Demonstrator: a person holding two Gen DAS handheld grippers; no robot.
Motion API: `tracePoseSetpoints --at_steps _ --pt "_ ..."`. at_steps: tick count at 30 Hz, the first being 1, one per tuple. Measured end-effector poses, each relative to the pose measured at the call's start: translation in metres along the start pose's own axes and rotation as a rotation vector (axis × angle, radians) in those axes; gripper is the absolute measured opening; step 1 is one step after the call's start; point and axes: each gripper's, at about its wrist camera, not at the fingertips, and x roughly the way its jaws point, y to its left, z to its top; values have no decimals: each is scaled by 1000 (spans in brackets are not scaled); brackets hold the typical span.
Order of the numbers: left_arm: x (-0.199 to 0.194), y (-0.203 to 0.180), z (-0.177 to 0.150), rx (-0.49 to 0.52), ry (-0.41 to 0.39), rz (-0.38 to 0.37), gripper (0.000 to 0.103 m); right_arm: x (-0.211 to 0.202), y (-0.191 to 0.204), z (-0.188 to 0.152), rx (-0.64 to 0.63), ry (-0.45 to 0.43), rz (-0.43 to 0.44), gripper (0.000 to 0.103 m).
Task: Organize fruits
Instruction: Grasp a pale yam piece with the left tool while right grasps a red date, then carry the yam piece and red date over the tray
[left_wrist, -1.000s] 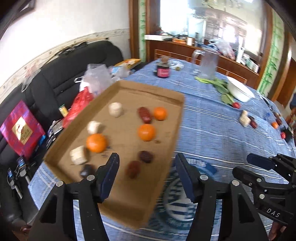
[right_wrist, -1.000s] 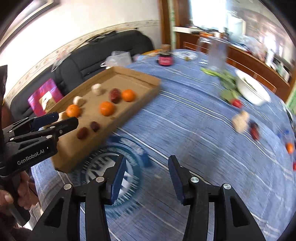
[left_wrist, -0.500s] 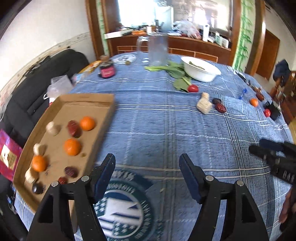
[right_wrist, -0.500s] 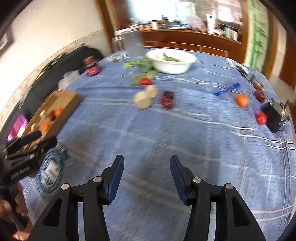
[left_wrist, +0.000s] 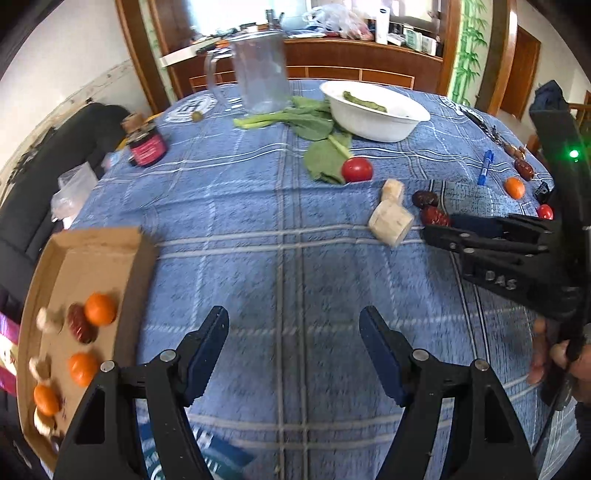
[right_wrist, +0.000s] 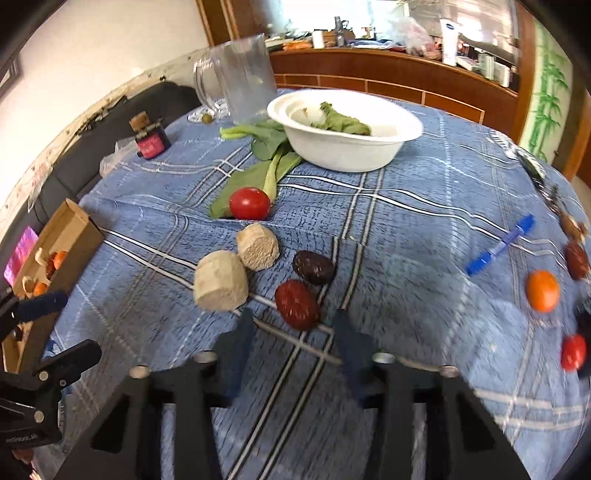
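the right gripper is low over the blue plaid tablecloth, its jaws closing with nothing pressed between them yet; the red date lies just ahead of the tips, roughly on the centre line and a little toward the left finger. to do this pick well, i judge the claw should move forward so both pads straddle the date before they narrow further, otherwise the tips may nudge it off along the cloth. just past it, slightly right, lies a darker date, near enough to be bumped; to the left of the tips are 2 pale stubby chunks, touching each other, so the left finger needs to stay clear of them. further ahead sits a tomato on green leaves, then the white bowl and a clear jug. off to the right are a blue pen, an orange and a small red fruit.

the left gripper hangs wide open and empty above bare cloth. the cardboard tray, holding oranges, dates and pale pieces, lies to its left, well apart from the red date, so the carry will be long.
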Motion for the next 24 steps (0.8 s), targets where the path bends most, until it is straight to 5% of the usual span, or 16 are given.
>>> tracePoseSetpoints --at_steps 11,14,24 --pt "51 -50 47 40 -14 -129 71 -23 -27 -13 2 -58 13 27" --pt "62 -58 52 49 0 -186 35 -29 -33 -22 4 -56 1 27" --pt "29 -38 16 -2 -26 -234 33 -55 -18 -41 17 -85 -12 27"
